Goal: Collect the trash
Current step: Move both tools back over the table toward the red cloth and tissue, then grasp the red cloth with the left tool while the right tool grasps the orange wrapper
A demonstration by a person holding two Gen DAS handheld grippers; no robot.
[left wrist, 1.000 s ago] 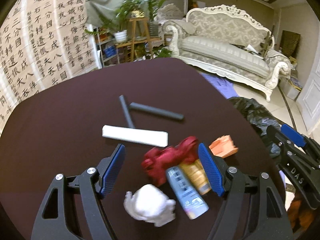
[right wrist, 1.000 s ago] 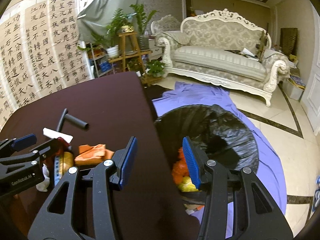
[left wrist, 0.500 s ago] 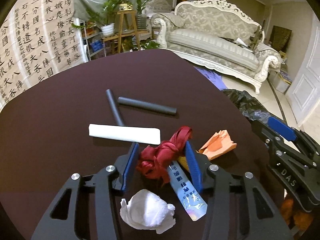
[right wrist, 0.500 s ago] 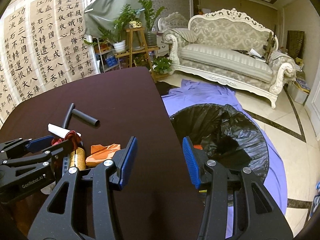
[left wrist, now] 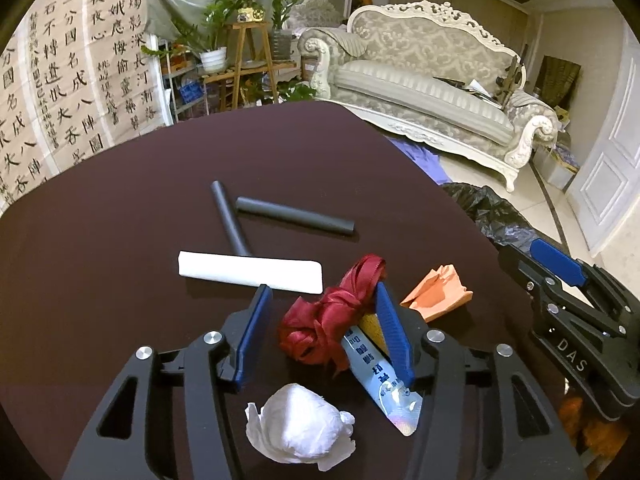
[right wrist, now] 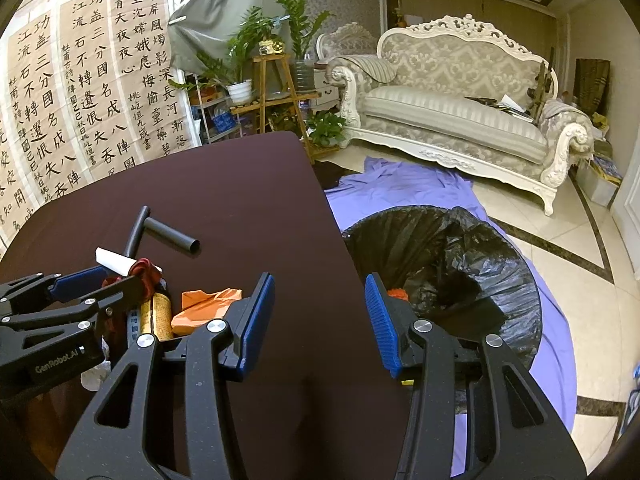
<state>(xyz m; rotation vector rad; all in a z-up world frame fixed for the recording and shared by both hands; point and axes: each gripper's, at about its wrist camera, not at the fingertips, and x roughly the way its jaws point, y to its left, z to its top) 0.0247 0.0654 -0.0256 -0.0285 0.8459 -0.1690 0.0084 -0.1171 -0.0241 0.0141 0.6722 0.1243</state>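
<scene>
On the dark round table (left wrist: 120, 220) lies a heap of trash: a red ribbon (left wrist: 328, 316), a blue-silver sachet (left wrist: 380, 380), a yellow packet (left wrist: 370, 324), a crumpled white tissue (left wrist: 300, 428) and an orange paper (left wrist: 440, 292). My left gripper (left wrist: 323, 292) straddles the ribbon and its jaws are opening. The right pad touches the ribbon, while the left pad stands clear of it. My right gripper (right wrist: 319, 284) hangs open and empty over the table's right edge, beside the bin lined with a black bag (right wrist: 440, 248).
A white strip (left wrist: 248, 272) and two black tubes (left wrist: 294, 214) lie farther out on the table. Purple cloth (right wrist: 400, 188) covers the floor around the bin. A pale sofa (right wrist: 460, 108) and a plant stand (right wrist: 276, 92) stand beyond.
The left jaws closed in from wide around the red ribbon, then eased apart a little. The right gripper has kept its opening and hardly moved.
</scene>
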